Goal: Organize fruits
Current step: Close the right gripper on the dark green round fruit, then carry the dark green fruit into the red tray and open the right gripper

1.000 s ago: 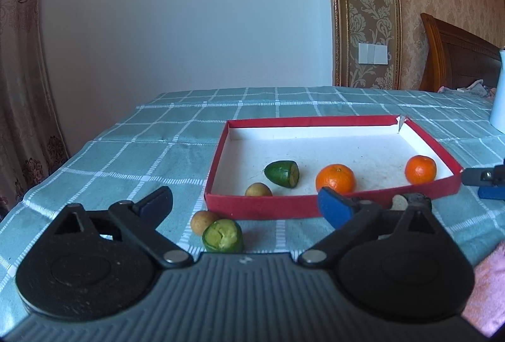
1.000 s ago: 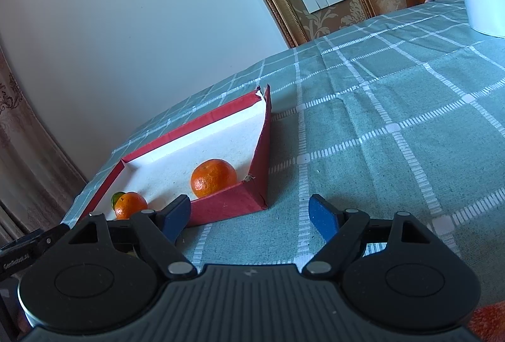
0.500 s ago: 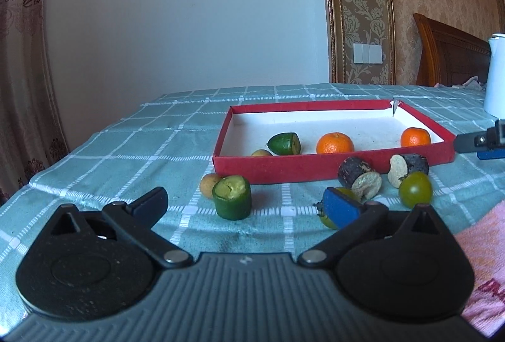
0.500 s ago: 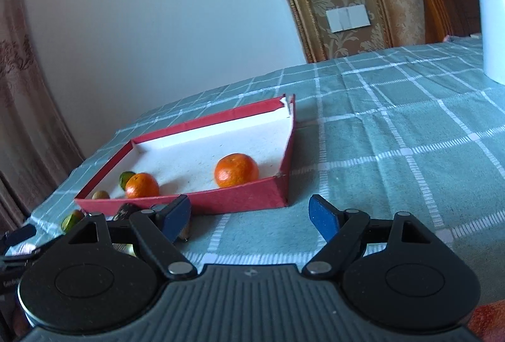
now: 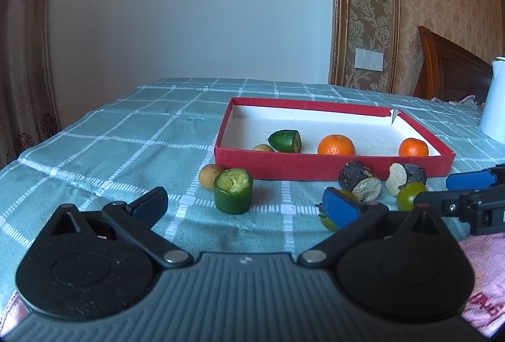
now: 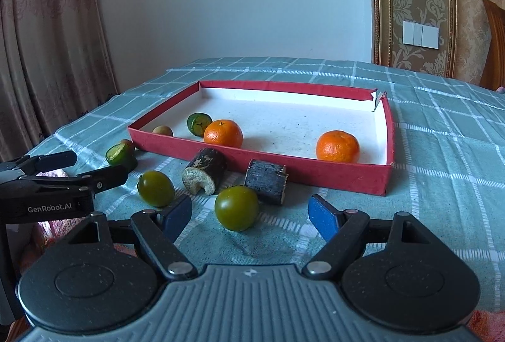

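Your right gripper (image 6: 251, 217) is hovering low at the bottom centre of its frame, its jaws narrowing with nothing pressed between them; a green tomato (image 6: 236, 208) is sitting on the cloth in the gap between the blue pads, touching neither. Just beyond it, two dark-skinned cut pieces (image 6: 205, 171) are lying against the near wall of the red box (image 6: 315, 174), and a second green tomato (image 6: 155, 188) is resting to their left. Inside the box, two oranges (image 6: 337, 146) are sitting toward the near wall, with a green cut fruit (image 6: 199, 124) and a small tan fruit (image 6: 162, 130) near the left corner.

Your left gripper (image 5: 246, 204) is holding its jaws wide apart and empty at the bottom of its own frame. An upright green cut fruit (image 5: 233, 190) is standing just ahead of the gap, touching a small tan fruit (image 5: 210, 176) behind it. The checked cloth is covering the counter (image 5: 126, 146); a white jug (image 5: 495, 102) is standing at the right edge.
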Motion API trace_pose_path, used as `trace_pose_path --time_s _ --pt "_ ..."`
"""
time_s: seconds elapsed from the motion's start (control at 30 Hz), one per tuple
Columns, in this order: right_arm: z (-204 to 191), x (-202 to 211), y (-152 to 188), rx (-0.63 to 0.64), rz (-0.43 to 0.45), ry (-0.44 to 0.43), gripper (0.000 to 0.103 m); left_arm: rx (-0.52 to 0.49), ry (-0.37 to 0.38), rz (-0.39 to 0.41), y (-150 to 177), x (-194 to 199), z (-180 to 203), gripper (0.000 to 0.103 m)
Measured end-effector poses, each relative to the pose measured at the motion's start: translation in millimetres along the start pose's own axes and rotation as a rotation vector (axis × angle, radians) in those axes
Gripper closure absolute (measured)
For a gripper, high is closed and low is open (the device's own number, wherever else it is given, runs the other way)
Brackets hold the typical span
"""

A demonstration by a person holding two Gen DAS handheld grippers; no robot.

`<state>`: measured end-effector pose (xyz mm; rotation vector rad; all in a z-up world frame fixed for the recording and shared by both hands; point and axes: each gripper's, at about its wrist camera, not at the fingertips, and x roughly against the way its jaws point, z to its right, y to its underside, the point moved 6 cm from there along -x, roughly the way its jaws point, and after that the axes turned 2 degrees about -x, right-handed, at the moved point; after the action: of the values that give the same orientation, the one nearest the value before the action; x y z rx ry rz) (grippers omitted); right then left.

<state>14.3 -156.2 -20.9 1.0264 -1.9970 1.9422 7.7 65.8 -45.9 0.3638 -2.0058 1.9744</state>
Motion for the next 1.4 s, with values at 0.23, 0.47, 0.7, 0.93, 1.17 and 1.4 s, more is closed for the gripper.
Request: trace_pose_path --time_s 0.23,0.47,0.7,0.93,1.17,1.4 --pt "-7 -10 2 0.016 -0.030 -0.017 0.047 0.012 0.002 0.000 0 0 -1 0.000" --pt "-10 -16 0 0.022 -0.037 -0.018 0.058 0.017 0.002 0.001 0 0 -1 0.000" --pt "-10 -21 2 0.020 -0.046 -0.015 0.060 0.017 0.001 0.001 0 0 -1 0.000" --pt "-9 -21 2 0.010 -0.039 -0.020 0.070 0.020 0.000 0.000 2 0 -1 0.000" --pt "-10 -1 -10 -0.009 0.024 -0.045 0.070 0.021 -0.003 -0.001 2 1 -1 0.000" --pt "6 0 -45 -0.012 0.099 0.009 0.070 0.022 -0.010 0.001 2 1 -1 0.000"
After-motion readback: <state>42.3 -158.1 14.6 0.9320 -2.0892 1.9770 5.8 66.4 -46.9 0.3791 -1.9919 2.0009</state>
